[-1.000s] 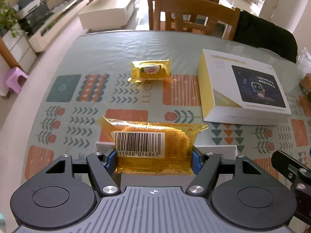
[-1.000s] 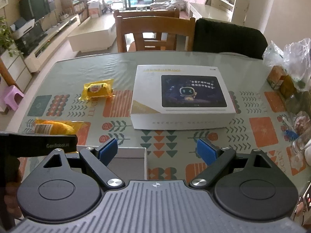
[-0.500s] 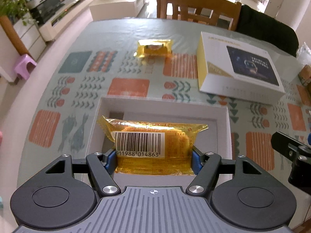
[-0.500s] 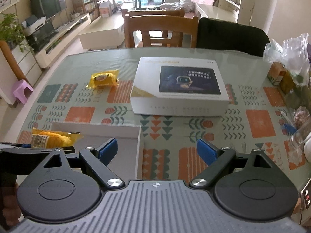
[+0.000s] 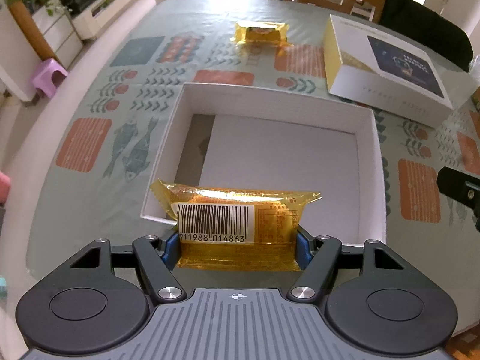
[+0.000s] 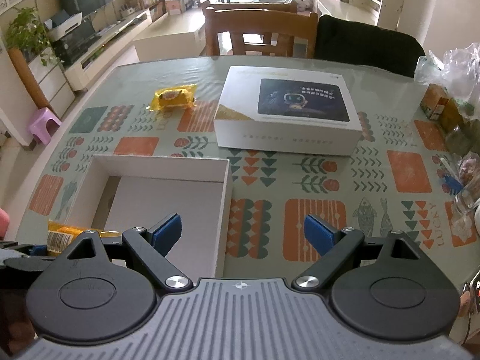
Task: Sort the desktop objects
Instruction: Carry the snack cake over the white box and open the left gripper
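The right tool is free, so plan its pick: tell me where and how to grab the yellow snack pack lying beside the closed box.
Grip the snack pack across its plump middle, coming from above with the right tool. It lies flat on the table, long side left to right, and its crimped ends are thin foil that would likely slip. The closed box stands apart on its right, leaving room for both fingers.
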Action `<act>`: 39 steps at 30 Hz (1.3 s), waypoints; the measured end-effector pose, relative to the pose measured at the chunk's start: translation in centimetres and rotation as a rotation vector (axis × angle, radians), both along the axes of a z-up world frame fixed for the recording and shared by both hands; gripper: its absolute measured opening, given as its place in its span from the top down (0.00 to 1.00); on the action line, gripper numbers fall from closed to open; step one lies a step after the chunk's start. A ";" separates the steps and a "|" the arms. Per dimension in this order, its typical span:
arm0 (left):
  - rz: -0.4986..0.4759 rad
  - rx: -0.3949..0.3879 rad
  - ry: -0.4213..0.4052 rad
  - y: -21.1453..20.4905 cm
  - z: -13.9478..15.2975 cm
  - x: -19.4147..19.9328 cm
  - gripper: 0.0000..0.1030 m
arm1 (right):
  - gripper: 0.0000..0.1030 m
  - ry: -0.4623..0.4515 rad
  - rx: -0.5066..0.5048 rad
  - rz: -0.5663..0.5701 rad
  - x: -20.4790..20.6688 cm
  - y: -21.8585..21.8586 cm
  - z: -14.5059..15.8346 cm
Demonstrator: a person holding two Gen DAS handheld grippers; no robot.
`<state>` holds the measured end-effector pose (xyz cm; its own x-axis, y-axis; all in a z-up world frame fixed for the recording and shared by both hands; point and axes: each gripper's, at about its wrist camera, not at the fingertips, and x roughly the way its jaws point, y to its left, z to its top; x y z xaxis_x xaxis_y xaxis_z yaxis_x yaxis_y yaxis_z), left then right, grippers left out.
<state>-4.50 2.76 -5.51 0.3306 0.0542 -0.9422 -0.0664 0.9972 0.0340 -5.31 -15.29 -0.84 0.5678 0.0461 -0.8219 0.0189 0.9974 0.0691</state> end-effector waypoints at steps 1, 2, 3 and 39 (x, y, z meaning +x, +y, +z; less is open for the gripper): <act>-0.004 0.001 0.000 0.1 0.0 -0.1 0.34 | 0.00 0.001 0.000 0.001 -0.1 0.1 0.0; -0.007 0.002 0.000 0.1 0.0 -0.1 0.34 | 0.00 0.002 0.000 0.003 -0.1 0.2 -0.1; -0.013 0.004 0.000 0.2 0.0 -0.1 0.34 | 0.00 0.003 0.000 0.004 -0.2 0.2 -0.1; -0.099 0.001 0.089 -0.1 -7.9 7.9 0.33 | 0.00 0.098 -0.068 -0.074 4.3 0.3 -1.8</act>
<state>3.39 2.62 -13.38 0.2490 0.0261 -0.9681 0.0359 0.9987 0.0361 -0.98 -15.02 -2.62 0.4849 -0.0504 -0.8731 0.0955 0.9954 -0.0044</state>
